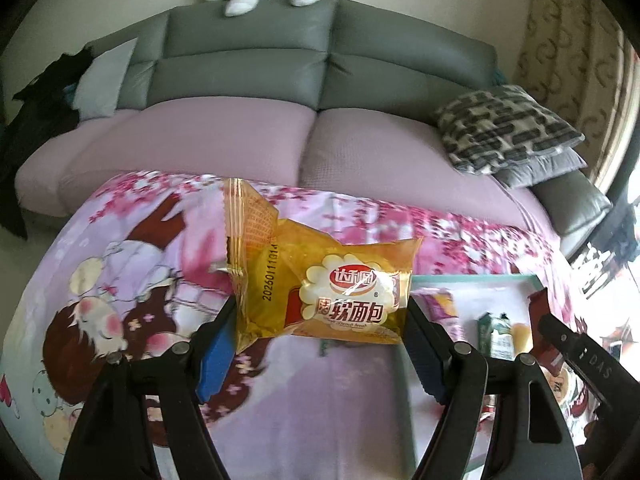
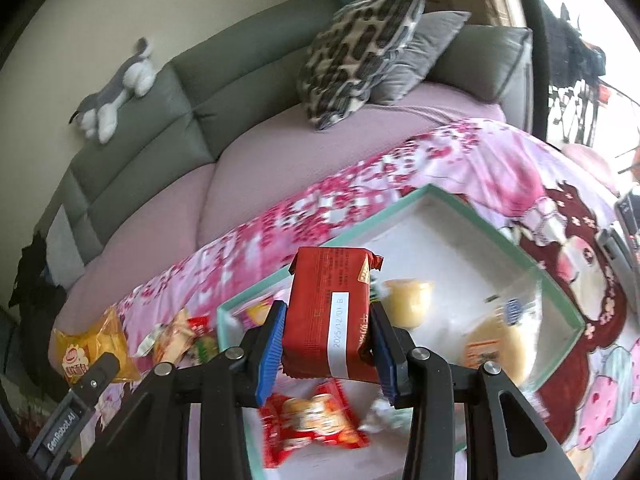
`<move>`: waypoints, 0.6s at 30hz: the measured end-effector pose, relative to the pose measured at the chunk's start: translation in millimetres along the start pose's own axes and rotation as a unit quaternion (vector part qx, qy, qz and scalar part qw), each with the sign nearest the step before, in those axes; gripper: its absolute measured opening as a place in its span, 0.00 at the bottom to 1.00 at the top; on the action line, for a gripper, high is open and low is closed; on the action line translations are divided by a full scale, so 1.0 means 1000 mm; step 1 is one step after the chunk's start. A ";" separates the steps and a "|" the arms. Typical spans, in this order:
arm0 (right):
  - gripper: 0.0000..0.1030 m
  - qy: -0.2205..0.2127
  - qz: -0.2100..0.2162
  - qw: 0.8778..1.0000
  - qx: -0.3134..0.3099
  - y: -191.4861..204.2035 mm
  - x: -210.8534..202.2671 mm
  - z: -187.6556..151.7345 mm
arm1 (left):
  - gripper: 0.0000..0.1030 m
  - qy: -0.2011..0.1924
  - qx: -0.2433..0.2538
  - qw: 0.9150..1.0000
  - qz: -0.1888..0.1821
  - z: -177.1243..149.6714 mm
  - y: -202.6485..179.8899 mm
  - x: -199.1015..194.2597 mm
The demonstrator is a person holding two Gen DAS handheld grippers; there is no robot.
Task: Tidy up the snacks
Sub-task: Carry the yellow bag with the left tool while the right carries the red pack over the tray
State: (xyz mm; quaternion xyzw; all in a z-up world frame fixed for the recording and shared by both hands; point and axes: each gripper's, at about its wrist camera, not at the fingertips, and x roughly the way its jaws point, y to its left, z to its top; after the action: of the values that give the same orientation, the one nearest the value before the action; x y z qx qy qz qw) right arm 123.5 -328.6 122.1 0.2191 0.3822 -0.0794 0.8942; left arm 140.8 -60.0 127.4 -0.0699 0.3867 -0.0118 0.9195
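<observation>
Floral cloth; tray snacks blurred, tool-hidden.

Two claws, one tray, two cushions, one plush dog

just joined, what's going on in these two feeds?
A person is sorting snacks with two handheld grippers. The left gripper has its jaws closed on a yellow bread packet, held above the floral cloth. The right gripper grips a red snack pack over the teal-rimmed box, which already holds several snacks. More packets lie on the cloth beside the box.
</observation>
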 end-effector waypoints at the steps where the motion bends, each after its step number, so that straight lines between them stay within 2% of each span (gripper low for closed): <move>1: 0.42 -0.002 -0.004 1.000 0.004 -0.006 -0.001 0.002 | 0.75 0.000 0.004 1.000 -0.003 0.000 -0.005 0.001; 8: 0.42 -0.006 -0.033 0.999 0.030 -0.043 -0.001 0.011 | 0.75 0.009 0.033 0.999 -0.039 -0.007 -0.051 0.010; 16: 0.42 -0.001 -0.046 0.998 0.037 -0.064 0.011 0.012 | 0.75 0.017 0.077 0.994 -0.078 -0.015 -0.104 0.025; 18: 0.42 0.002 -0.049 0.998 0.040 -0.066 0.016 0.010 | 0.75 0.020 0.085 0.993 -0.077 -0.017 -0.114 0.032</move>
State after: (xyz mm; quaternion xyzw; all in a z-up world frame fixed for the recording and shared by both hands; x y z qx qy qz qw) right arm 120.9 -391.9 95.1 0.2358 0.3910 -0.1377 0.8789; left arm 154.8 -177.1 109.3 -0.0208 0.3966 -0.1163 0.9104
